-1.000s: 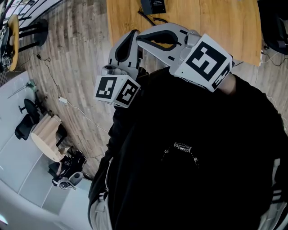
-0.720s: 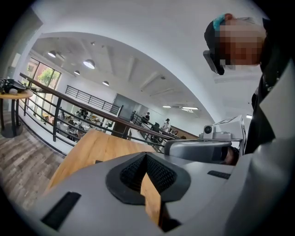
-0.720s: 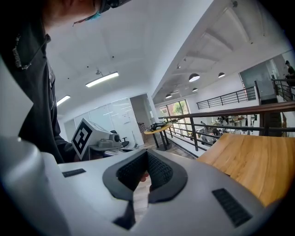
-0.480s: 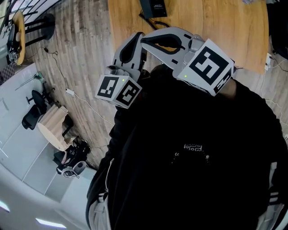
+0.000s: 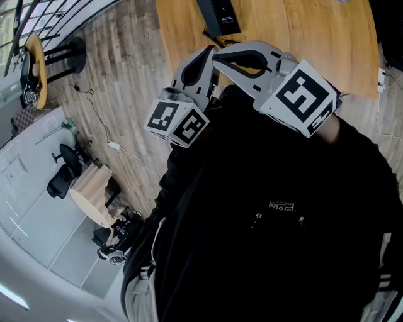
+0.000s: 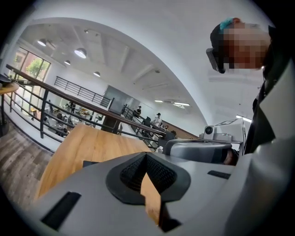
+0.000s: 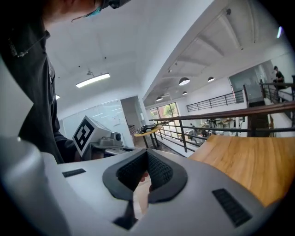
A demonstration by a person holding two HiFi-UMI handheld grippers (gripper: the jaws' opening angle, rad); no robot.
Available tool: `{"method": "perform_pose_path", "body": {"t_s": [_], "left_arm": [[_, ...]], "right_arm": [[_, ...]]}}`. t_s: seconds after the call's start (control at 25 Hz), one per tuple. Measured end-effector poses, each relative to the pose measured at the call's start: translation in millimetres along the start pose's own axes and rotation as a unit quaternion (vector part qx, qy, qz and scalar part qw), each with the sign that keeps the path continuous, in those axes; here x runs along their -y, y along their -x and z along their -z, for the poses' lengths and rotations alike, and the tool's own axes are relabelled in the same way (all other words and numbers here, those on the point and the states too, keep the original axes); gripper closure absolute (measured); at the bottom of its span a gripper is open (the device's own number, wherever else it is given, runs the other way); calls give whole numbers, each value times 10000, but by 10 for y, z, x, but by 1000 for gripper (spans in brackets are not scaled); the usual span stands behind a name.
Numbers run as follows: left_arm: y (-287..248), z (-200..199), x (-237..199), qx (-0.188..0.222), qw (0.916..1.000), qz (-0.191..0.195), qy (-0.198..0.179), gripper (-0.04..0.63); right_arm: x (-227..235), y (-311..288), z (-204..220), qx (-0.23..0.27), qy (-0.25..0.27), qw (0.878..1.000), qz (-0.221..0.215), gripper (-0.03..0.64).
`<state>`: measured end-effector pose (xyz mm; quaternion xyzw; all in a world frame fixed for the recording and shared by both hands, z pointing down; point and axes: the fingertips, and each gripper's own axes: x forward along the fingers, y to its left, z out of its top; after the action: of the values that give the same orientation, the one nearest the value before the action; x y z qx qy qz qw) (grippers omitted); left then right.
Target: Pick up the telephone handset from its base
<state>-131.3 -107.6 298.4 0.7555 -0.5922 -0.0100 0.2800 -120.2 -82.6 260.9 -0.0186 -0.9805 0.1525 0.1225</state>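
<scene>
We hold the left gripper (image 6: 146, 156) and right gripper (image 7: 147, 154) at our chest, jaws closed on nothing, because the telephone (image 5: 220, 14) sits well ahead on the surface (image 5: 302, 31).

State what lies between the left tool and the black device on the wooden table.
Head view: only bare wooden table and a dark cable lie between the left tool and the black device.

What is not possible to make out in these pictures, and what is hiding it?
- Black device on the wooden table, head view: cut off by the top edge; telephone or not, unclear.
- Handset: recognisable in no view.
- Distant people by the railing, left gripper view: too small.
</scene>
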Motion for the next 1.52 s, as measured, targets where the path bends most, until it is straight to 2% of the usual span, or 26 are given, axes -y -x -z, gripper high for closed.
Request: {"method": "perform_pose_path", "body": {"t_s": [0.12,0.4,0.8,0.96,1.08,1.2,1.28,1.36,1.52], "left_arm": [[-113,-94,22,-22,9992,402,-54,594],[-141,-273,-216,-109,9952,971,-69,594],[-255,-222,-354,-258,9884,1498,59,594],[-298,-180,-476,-314,9878,1524,-42,594],[-472,-25,-577,-446,9870,1545,24,594],[-522,218,-683,-644,9844,1626,176,594],[-535,195,-927,-696,9852,1563,108,592],[-554,178,-1117,-742,9857,1512,85,594],[-583,165,-1198,-804,9855,1489,137,594]], "right_arm": [[68,19,-79,55,153,9992,369,601],[129,-266,-228,-98,153,9965,819,600],[206,-380,-208,-208,68,9922,1227,601],[224,-390,-201,-180,152,9913,1297,601],[290,-313,-204,116,257,9899,1389,601],[287,-219,-140,105,-129,9844,1754,600],[314,-317,-131,41,-247,9816,1895,601],[329,-429,-105,31,-204,9815,1903,601],[330,-505,-106,-25,-338,9822,1847,600]]}}
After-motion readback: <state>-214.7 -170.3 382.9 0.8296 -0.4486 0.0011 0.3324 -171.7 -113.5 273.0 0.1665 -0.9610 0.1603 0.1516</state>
